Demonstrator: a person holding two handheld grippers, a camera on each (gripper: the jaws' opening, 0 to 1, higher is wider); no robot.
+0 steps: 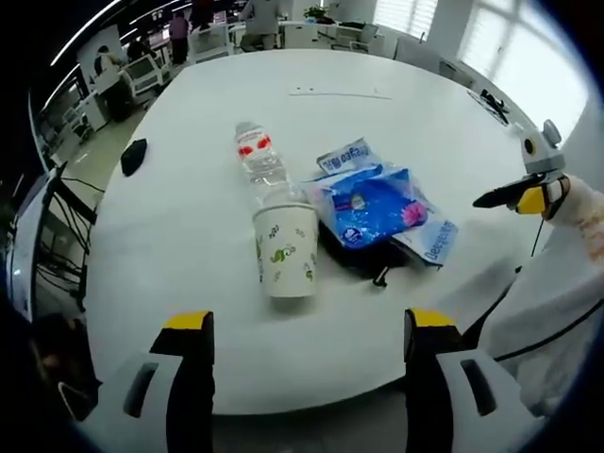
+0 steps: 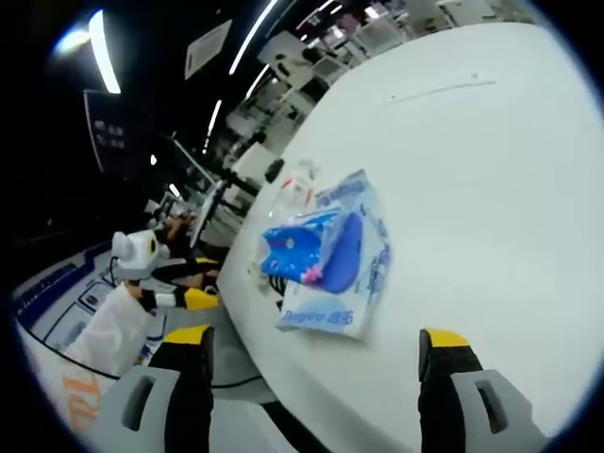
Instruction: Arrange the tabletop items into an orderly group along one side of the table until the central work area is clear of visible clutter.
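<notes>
Both tongs, left (image 1: 307,330) and right (image 2: 316,344), gape wide and empty near the desk (image 1: 170,236) edge; approach the paper cup (image 1: 285,251) squarely, avoiding the water bottle (image 1: 258,160) just behind.

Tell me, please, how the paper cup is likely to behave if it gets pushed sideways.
The paper cup stands upright and is taller than it is wide, so it would probably tip rather than slide. It looks thin-walled, so probably light and crushable. The water bottle lying behind it might roll if bumped.
</notes>
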